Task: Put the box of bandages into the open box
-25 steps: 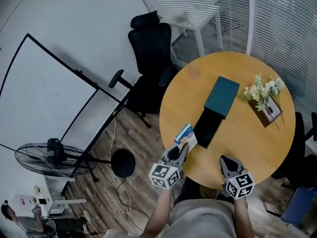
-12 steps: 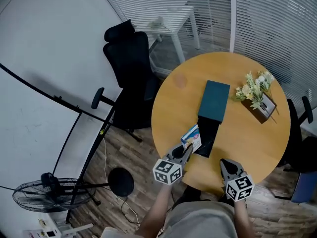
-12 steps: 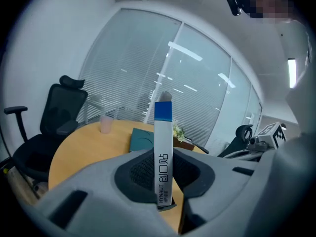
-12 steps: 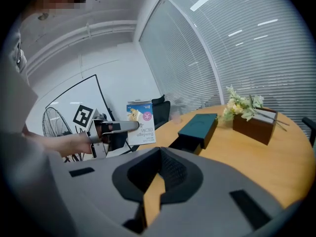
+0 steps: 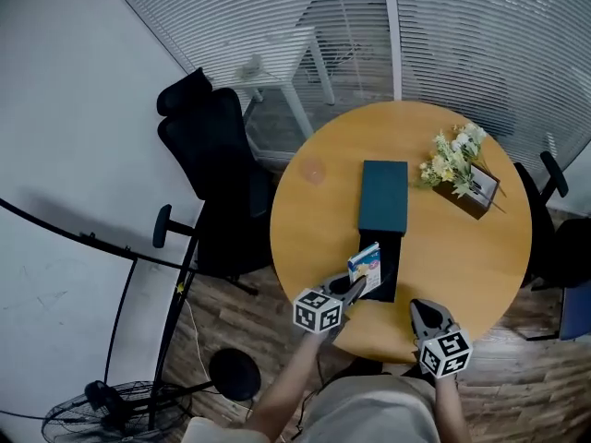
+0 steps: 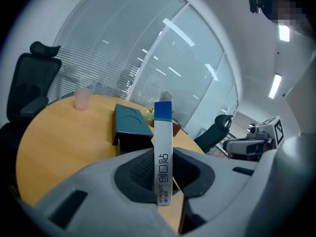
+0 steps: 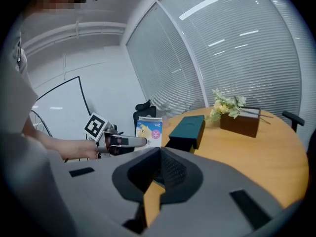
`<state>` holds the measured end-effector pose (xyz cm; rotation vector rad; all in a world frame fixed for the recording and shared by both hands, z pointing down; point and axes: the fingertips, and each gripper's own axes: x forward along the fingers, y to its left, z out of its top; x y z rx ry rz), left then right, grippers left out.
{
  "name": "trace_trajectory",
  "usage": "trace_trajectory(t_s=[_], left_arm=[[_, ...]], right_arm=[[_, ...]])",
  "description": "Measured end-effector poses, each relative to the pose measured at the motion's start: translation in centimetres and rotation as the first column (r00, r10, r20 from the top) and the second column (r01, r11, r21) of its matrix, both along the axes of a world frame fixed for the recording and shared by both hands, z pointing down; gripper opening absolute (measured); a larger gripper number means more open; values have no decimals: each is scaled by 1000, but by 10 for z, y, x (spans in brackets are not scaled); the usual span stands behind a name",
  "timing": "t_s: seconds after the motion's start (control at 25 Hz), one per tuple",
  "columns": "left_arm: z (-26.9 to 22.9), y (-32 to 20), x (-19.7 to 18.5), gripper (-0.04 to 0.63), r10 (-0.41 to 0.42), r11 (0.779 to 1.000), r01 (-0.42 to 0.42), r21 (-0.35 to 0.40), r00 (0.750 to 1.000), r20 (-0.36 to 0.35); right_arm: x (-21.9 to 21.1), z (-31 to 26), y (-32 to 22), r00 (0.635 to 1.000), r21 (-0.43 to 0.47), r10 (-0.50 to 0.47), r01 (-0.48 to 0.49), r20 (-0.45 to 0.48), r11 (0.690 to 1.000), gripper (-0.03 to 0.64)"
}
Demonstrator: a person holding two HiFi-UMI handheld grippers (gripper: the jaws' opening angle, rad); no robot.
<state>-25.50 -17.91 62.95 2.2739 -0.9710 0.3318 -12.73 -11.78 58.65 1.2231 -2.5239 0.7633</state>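
my left gripper has its jaws closed partway onto the box of bandages, pads on its two broad faces. in the left gripper view i see only its thin edge, standing upright between them with the blue end on top. the open box is the dark tray near the near edge of the tabletop. its long axis runs away from me toward the centre, and the teal lid lies in line with it at its far end. from the head view the bandages stand right at the tray's left long edge, about level with its near half. i cannot tell whether they are already over the rim or just beside it. so the tray lies just ahead of these jaws and a little to their right, and its far end and the lid show left of the bandages in the left gripper view. i judge the carry needs only a small shift right, and the box should go down with its long side along the tray. my right gripper sits by the near edge, right of the tray, its jaws together on nothing. the left is the nearer one.
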Motion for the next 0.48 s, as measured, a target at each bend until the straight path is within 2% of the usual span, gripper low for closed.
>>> trace_trajectory(t_s=[0.24, 0.48], left_arm=[[28, -3, 4, 64, 101, 986, -104, -127, 995, -27], [49, -11, 10, 63, 133, 956, -146, -255, 989, -70]], right_arm=[[-10, 2, 4, 997, 6, 74, -74, 4, 997, -3], [-13, 6, 11, 992, -11, 123, -123, 8, 992, -3]])
